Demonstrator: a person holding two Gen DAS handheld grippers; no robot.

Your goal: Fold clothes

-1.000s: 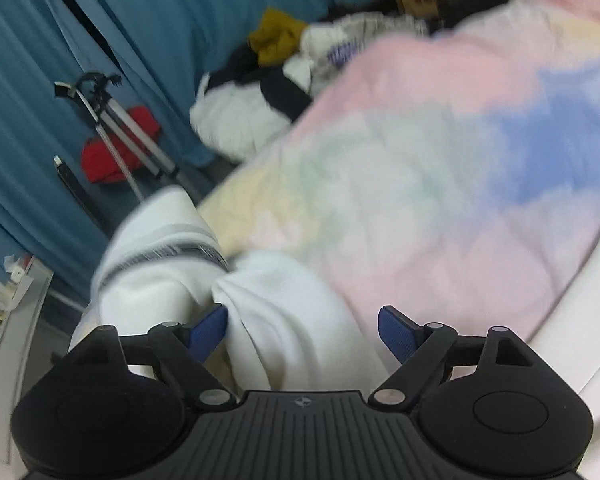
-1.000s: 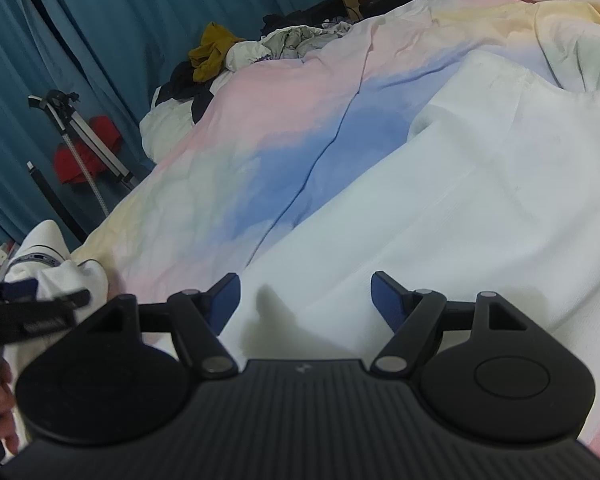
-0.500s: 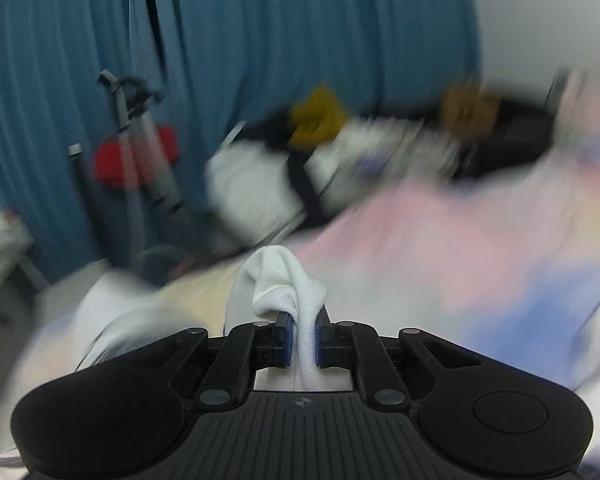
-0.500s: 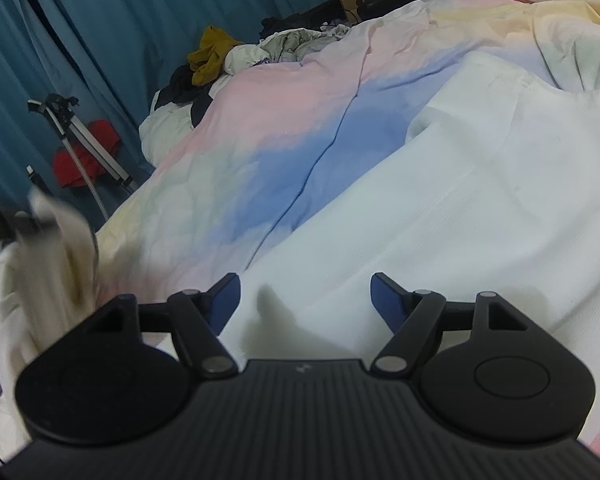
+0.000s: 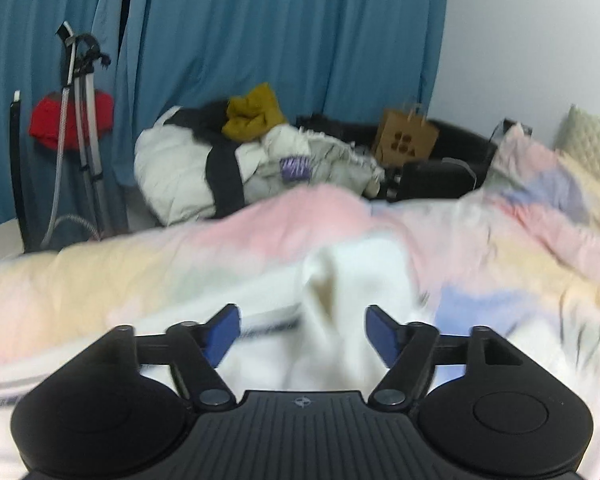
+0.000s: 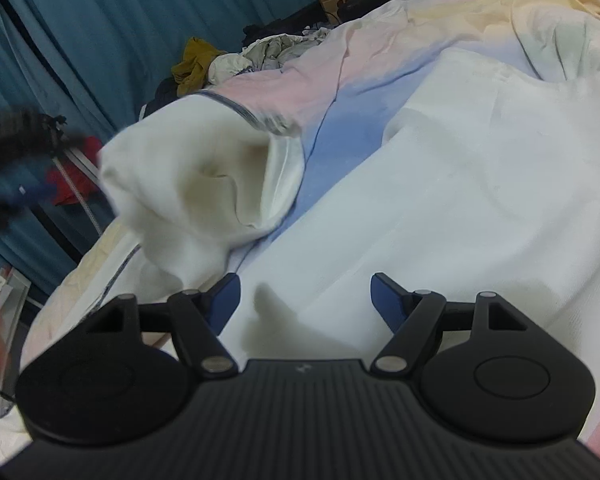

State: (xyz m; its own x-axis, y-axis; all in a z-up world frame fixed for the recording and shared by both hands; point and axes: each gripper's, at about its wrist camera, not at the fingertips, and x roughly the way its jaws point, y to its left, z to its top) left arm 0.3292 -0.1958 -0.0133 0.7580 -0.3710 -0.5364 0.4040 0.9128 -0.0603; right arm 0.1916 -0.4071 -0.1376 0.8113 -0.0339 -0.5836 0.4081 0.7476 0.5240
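A white garment point(image 6: 440, 216) lies spread on the pastel bedspread point(image 6: 380, 52). Its sleeve with a dark-striped cuff point(image 6: 188, 184) lies bunched and folded in toward the body. In the left wrist view the same white sleeve point(image 5: 348, 292) lies blurred ahead of my left gripper point(image 5: 302, 334), which is open and empty just above it. My right gripper point(image 6: 305, 302) is open and empty, low over the garment's body. The left gripper shows as a dark blur at the left edge of the right wrist view point(image 6: 16, 168).
A pile of clothes point(image 5: 228, 164) with a mustard item lies beyond the bed by blue curtains point(image 5: 260, 40). A tripod point(image 5: 80, 132) and a red object point(image 5: 72, 120) stand at the left. A brown paper bag point(image 5: 404, 138) sits at the back, a pillow point(image 5: 588, 148) at the right.
My left gripper shut on the sleeve, swung it up and in over the bed, then opened and let it drop. My right gripper stayed open over the garment.
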